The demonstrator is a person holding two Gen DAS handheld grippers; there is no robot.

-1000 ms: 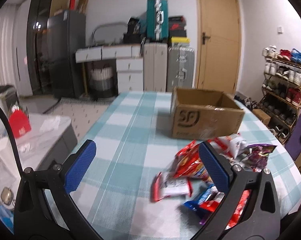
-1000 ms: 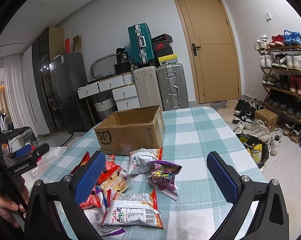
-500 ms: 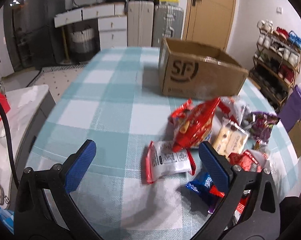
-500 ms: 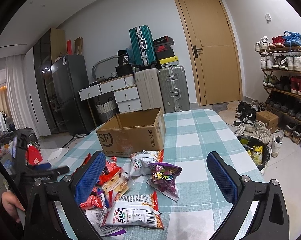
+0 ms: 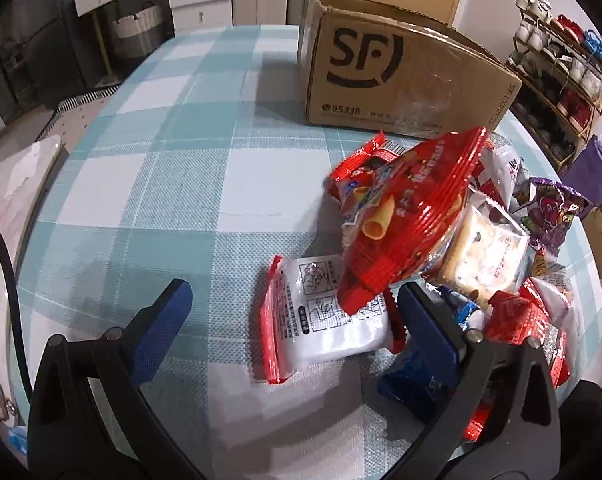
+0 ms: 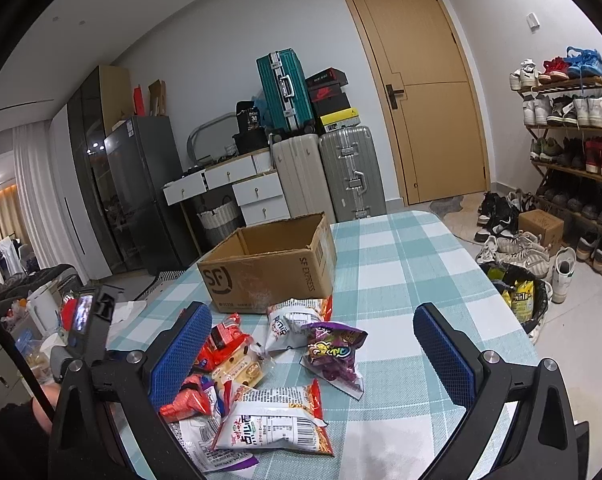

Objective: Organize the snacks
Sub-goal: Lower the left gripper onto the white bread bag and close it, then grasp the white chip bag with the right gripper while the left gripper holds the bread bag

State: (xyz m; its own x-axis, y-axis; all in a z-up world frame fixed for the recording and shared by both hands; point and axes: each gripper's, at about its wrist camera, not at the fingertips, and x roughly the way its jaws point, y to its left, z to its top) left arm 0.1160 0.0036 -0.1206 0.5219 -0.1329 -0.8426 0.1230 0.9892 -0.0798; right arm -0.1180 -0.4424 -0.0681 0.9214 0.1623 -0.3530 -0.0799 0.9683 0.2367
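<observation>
The left gripper (image 5: 289, 312) hangs low over the teal-and-white checked tablecloth (image 5: 173, 168), its blue-padded fingers (image 5: 163, 328) spread wide and grasping nothing. The white snack packet with red sealed ends (image 5: 325, 324) lies flat between them, nearer the finger at 3 o'clock. From 9 to 12 o'clock in the left view the cloth is bare up to its rounded edge. At 1 o'clock stands the open brown cardboard box (image 5: 397, 80), printed "SF", "95338" and, on its side, "SF EXPRESS". The glossy red ridged snack bag (image 5: 413, 216) tilts against the pile, its lower tip resting on the white packet; its small print is too blurred to read. Just to its right lies a clear-wrapped pale biscuit pack (image 5: 485, 256), and a purple candy bag (image 5: 557, 216) sits at 3 o'clock. Blue and red wrappers behind the right-hand finger are partly hidden.

The right gripper (image 6: 313, 352) is released too, fingers well apart, holding nothing. Between them lie the purple bag and, at 6 o'clock, a white-and-orange noodle-style packet (image 6: 273, 428) with Chinese lettering I cannot make out. From 1 to 3 o'clock the cloth runs bare to the table's edge.
</observation>
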